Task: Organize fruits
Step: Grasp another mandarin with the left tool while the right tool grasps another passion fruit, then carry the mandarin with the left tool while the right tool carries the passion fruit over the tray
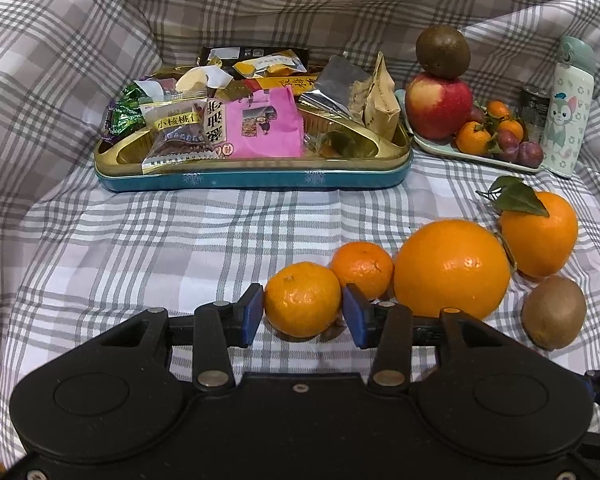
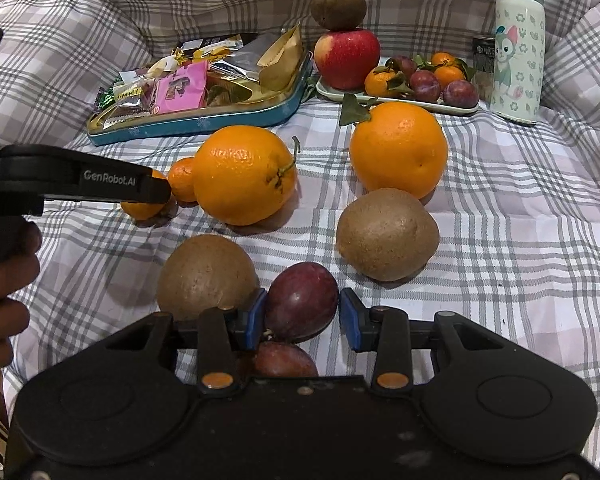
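Dimpled mandarin (image 1: 302, 299) is sitting between my left tongs' (image 1: 303, 314) parted pads, while only my right tongs (image 2: 302, 318), also parted, are showing a smooth plum (image 2: 301, 300).

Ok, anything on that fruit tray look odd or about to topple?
Yes: a brown kiwi is balanced on top of the red apple at the tray's left end. It sits on a rounded surface and looks likely to roll off.
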A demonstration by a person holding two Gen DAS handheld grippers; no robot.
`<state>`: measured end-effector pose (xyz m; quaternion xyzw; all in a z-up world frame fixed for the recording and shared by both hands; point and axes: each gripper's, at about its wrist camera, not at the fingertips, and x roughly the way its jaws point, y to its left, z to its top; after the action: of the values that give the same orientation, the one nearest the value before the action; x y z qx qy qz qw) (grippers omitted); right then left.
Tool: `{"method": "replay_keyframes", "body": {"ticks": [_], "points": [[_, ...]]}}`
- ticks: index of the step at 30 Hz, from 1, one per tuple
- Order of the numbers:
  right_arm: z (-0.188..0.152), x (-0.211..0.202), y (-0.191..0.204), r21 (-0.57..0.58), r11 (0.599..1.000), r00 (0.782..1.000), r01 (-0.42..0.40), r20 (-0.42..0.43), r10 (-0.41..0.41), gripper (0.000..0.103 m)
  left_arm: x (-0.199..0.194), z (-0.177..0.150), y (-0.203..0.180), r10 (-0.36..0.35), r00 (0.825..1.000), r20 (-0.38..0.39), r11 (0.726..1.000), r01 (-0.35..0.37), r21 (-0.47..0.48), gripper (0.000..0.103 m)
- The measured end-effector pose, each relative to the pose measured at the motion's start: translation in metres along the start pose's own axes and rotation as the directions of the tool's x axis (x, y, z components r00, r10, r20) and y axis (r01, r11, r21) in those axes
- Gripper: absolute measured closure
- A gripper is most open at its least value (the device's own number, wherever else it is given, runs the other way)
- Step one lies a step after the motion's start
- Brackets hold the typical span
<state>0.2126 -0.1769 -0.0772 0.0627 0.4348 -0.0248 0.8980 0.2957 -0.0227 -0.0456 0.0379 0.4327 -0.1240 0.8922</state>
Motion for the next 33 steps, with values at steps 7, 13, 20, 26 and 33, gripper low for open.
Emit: {"method": "replay_keyframes", "body": {"ticks": [7,13,20,26,33], "points": [[-0.002,-0.002,0.0,-0.013,1.0,1.0,0.002,0.015,-0.001,0.064,0.003,0.003,0.003,-0.005,1.0,-0.003,1.0,0.005,-0.014,0.05],[-0.002,-0.01,-0.002,0.001,1.0,0.999,0.011,0.033,-0.011,0.064,0.008,0.009,0.006,-0.014,1.0,-0.008,0.998,0.013,-0.054,0.05],[-0.002,-0.017,-0.003,0.006,1.0,0.999,0.013,0.048,-0.014,0.064,0.011,0.014,0.013,-0.037,0.999,0.0,0.993,0.037,-0.109,0.053],[-0.002,-0.028,-0.005,0.013,1.0,0.997,0.015,0.069,-0.016,0.064,-0.003,0.011,0.013,-0.053,0.999,-0.003,0.99,0.052,-0.128,0.054],[-0.004,-0.05,-0.007,0.018,1.0,0.993,0.02,0.113,-0.022,0.064,-0.047,0.006,0.004,-0.055,0.998,0.04,0.993,0.059,-0.106,0.054]]}}
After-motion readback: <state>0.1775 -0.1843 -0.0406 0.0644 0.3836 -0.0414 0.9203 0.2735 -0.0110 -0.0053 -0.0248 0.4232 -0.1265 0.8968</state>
